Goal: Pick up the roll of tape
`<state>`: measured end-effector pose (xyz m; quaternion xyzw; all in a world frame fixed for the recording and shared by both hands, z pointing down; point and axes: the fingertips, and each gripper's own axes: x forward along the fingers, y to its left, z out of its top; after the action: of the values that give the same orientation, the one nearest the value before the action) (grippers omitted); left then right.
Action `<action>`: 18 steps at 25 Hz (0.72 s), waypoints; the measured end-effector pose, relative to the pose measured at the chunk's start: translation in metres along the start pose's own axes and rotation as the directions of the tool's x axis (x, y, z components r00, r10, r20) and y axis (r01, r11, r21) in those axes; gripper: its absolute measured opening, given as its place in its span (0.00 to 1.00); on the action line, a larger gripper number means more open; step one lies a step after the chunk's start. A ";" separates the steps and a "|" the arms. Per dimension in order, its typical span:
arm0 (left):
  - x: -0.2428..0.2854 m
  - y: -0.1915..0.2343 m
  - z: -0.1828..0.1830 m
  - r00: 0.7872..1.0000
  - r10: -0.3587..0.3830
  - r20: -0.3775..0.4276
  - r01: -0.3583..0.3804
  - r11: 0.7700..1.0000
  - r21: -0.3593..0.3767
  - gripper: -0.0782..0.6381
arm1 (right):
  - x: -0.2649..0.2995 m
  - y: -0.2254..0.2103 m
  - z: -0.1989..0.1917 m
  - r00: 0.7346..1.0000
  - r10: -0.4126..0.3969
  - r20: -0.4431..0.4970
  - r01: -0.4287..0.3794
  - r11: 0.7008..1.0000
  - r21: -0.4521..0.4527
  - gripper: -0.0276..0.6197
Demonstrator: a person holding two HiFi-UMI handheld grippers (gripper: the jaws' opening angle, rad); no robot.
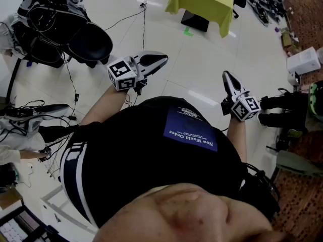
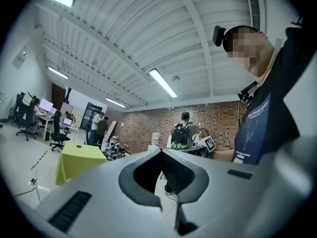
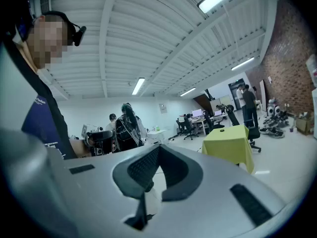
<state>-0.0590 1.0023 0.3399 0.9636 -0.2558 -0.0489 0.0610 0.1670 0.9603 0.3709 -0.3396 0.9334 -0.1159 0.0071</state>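
Both claws are held level in front of the person's body. The left claw (image 1: 161,60) is seen closed with nothing between its jaws, and the right claw (image 1: 226,75) is likewise shut and empty. No roll of tape can be made out with certainty. Only a small dark speck (image 2: 78,146) is seen on the table (image 1: 202,1) draped in yellow-green cloth, well ahead of both claws, and it is too small to be identified. If the roll is approached with the jaws together, it would probably be knocked or pushed rather than grasped. The floor between the claws and the table is crossed by cables (image 1: 143,29), so a stumble could be caused on the way.
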 end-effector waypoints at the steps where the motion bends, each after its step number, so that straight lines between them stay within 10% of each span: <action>1: 0.009 -0.003 0.000 1.000 -0.002 0.002 0.002 1.000 -0.006 0.12 | -0.006 -0.007 0.001 1.000 0.001 0.000 -0.001 1.000 0.002 0.02; 18: 0.080 0.032 -0.008 0.999 -0.045 -0.004 0.045 0.996 -0.077 0.12 | 0.005 -0.078 0.002 1.000 -0.007 -0.019 0.007 1.000 0.021 0.02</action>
<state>-0.0047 0.9359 0.3471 0.9662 -0.2318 -0.0574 0.0975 0.2125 0.8992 0.3867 -0.3416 0.9310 -0.1289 0.0016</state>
